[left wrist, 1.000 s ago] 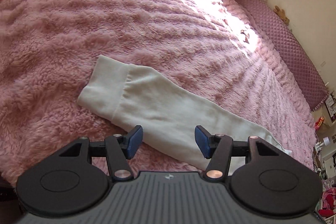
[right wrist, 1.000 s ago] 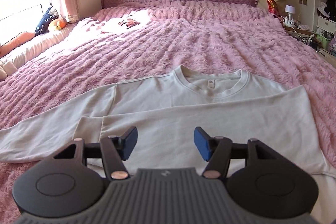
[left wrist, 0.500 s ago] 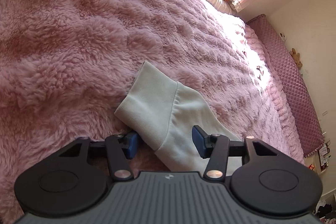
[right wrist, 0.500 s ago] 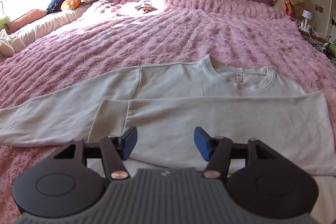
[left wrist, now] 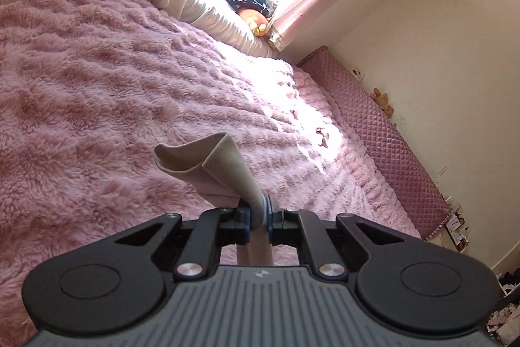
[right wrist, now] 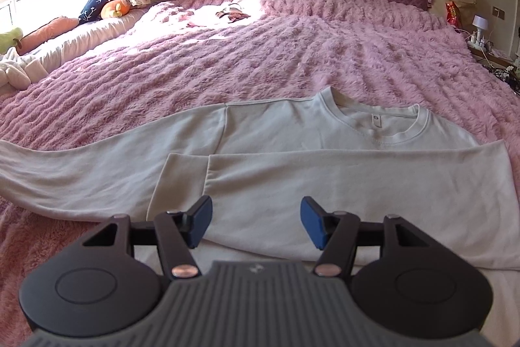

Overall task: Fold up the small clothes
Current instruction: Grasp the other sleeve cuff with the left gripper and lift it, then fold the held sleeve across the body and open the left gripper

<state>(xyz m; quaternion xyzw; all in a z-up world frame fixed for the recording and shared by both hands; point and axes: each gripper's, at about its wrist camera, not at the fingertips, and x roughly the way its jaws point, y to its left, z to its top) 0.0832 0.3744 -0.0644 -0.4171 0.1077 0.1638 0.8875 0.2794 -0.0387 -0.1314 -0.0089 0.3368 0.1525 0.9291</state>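
Left fingers clamped around sleeve cuff

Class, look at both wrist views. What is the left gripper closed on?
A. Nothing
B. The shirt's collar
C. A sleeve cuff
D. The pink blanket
C: the left gripper pinches the sleeve cuff, lifted off the blanket, while the right gripper hangs open over the shirt.

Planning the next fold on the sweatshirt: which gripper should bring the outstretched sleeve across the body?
Left. The left gripper has just closed on the sleeve cuff and holds it off the blanket. The right gripper is open above the sweatshirt, gripping nothing.
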